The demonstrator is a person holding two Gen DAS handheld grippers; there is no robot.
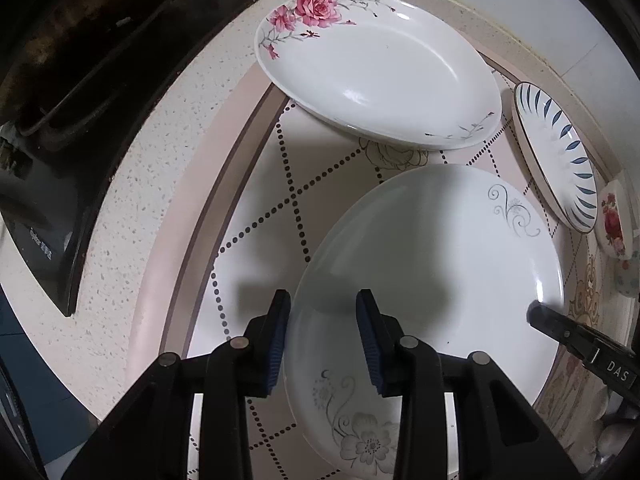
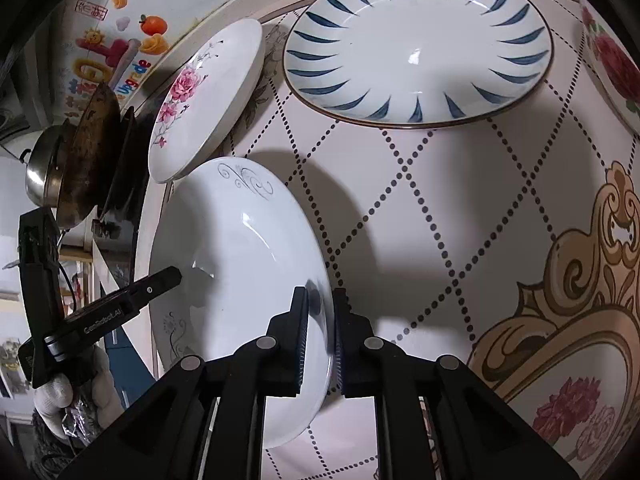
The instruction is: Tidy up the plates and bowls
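Note:
A white plate with grey floral scrolls (image 1: pixel 432 280) lies on the patterned mat. My right gripper (image 2: pixel 322 344) is shut on its right rim (image 2: pixel 320 308). My left gripper (image 1: pixel 324 340) is open, its jaws astride the plate's left rim without touching it. A white plate with pink roses (image 1: pixel 372 68) lies beyond, also in the right wrist view (image 2: pixel 204 96). A plate with blue leaf strokes (image 2: pixel 416 44) lies at the far right (image 1: pixel 556 156). A bowl with red roses (image 1: pixel 614 220) stands at the right edge (image 2: pixel 612 60).
A black stove with a dark wok (image 1: pixel 80 40) stands to the left on the speckled counter (image 1: pixel 132 216). A steel pot (image 2: pixel 40 176) is behind it. The patterned mat (image 2: pixel 460 220) spreads to the right, with a tiled wall behind.

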